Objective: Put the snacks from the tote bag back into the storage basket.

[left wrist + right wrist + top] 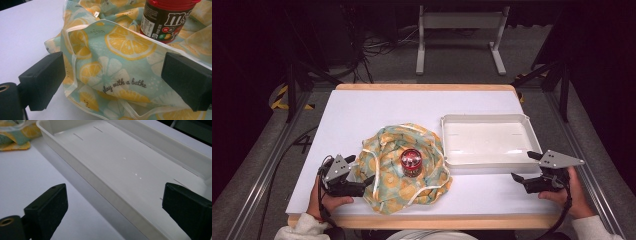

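Two grippers were held wide apart at the near edge of the white table [362,107]. The left gripper [362,186] had its jaws spread, and in the left gripper view [112,82] they straddled a fold of the lemon-print cloth [117,47] without pinching it; the fabric's edge lay between the two black pads. The cloth [384,165] sat bunched near the table's middle, toward the left. On it stood a dark candy jar [411,162] with a red lid, upright, its long axis vertical and its lid facing up; in the left gripper view the jar [166,23] rose just beyond the fold, label toward the camera.

The right gripper [526,168] was also spread, holding nothing, its jaws pointing left toward the right end of the white tray [484,118]. In the right gripper view [115,205] the tray [82,173] ran diagonally away between the jaws. The tray lay just right of the cloth, long side across the table.
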Available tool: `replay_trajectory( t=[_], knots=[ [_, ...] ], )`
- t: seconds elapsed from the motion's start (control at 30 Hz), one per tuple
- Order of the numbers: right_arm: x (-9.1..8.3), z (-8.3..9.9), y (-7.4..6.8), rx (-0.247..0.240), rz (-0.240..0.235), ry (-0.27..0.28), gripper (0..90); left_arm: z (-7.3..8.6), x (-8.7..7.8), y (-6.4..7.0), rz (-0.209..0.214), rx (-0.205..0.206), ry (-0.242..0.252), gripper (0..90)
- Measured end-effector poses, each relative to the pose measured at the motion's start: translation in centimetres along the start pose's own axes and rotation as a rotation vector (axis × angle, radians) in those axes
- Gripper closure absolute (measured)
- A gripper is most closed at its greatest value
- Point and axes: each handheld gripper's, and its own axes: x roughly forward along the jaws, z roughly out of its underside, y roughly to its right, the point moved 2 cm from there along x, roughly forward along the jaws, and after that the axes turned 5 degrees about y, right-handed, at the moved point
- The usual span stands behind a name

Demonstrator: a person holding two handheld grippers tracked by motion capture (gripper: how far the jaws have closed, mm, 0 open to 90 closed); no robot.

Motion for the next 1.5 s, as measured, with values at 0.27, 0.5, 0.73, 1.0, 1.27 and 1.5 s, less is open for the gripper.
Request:
replay_trajectory(
  t=[0.27, 0.5, 0.73, 1.0, 1.27, 1.5],
  knots=[
    [0.7, -0.8, -0.2, 0.003, -0.044, 0.01, 7.8, 0.3, -0.4, 0.1, -0.002, -0.004, -0.005, 6.1],
    [0.8, -1.4, -0.3, -0.013, -0.043, 0.027, 9.2, 0.4, -0.5, 0.2, -0.004, 0.002, -0.008, 6.1],
    [0.7, -3.1, -0.4, -0.042, -0.065, 0.029, 13.6, 0.3, -0.3, 0.3, 0.005, 0.005, -0.008, 6.1],
    [1.7, -6.1, -1.1, -0.087, -0.113, 0.017, 12.4, 0.3, -0.2, 0.3, 0.004, 0.005, -0.013, 6.1],
    [3.5, -9.2, -2.4, -0.148, -0.144, -0.015, 13.7, 0.4, -0.3, 0.3, 0.009, 0.005, -0.011, 6.1],
    [5.0, -10.7, -3.2, -0.179, -0.19, -0.025, 13.7, 0.4, -0.3, 0.3, 0.009, 0.007, -0.011, 6.1]
  ],
)
